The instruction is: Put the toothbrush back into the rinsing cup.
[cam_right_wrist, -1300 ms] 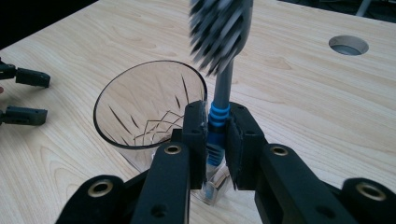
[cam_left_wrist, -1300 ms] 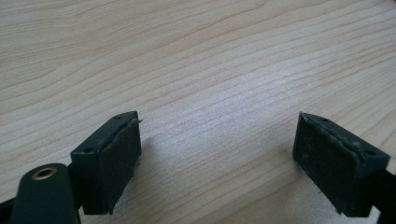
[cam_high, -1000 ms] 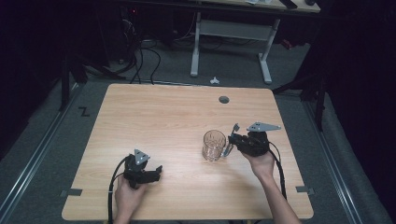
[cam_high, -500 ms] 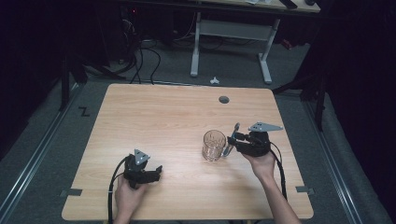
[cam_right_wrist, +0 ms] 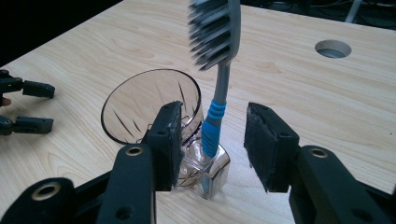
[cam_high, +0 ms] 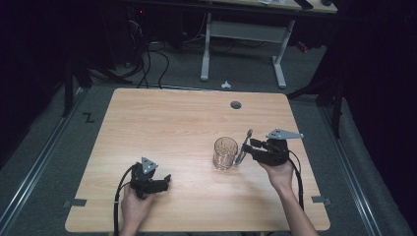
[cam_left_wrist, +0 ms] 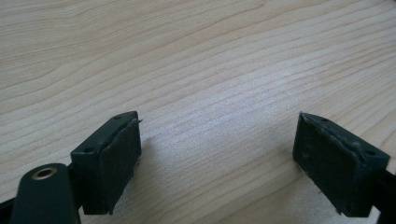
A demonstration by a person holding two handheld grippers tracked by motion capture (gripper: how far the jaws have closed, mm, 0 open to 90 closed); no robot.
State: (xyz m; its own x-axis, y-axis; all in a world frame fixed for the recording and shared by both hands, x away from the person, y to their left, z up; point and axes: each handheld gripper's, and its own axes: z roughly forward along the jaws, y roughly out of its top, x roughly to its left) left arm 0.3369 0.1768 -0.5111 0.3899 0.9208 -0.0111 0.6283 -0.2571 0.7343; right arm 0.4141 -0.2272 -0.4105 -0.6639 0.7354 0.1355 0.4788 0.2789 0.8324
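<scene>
A clear cut-glass tumbler (cam_high: 225,152) (cam_right_wrist: 140,102) stands upright on the wooden table (cam_high: 162,123), right of centre. Against its right side a grey toothbrush (cam_high: 244,147) (cam_right_wrist: 219,79) with a blue grip stands almost upright, bristles at the top. My right gripper (cam_high: 250,149) (cam_right_wrist: 214,112) sits around the brush and is open. Its jaws have just been opening, and the handle is between the pads with a gap on each side. My left gripper (cam_high: 164,181) (cam_left_wrist: 217,130) rests low on the table at the front left, open with bare wood between its pads.
A round cable hole (cam_high: 236,104) (cam_right_wrist: 332,48) lies in the tabletop beyond the glass. Past the far edge are a white desk frame (cam_high: 206,49) and floor cables (cam_high: 147,54). Grey tape tabs (cam_high: 74,202) mark the front corners.
The right gripper's jaws have spread apart off the toothbrush, which now stands against the glass. Both hands have stayed nearly where they were.
</scene>
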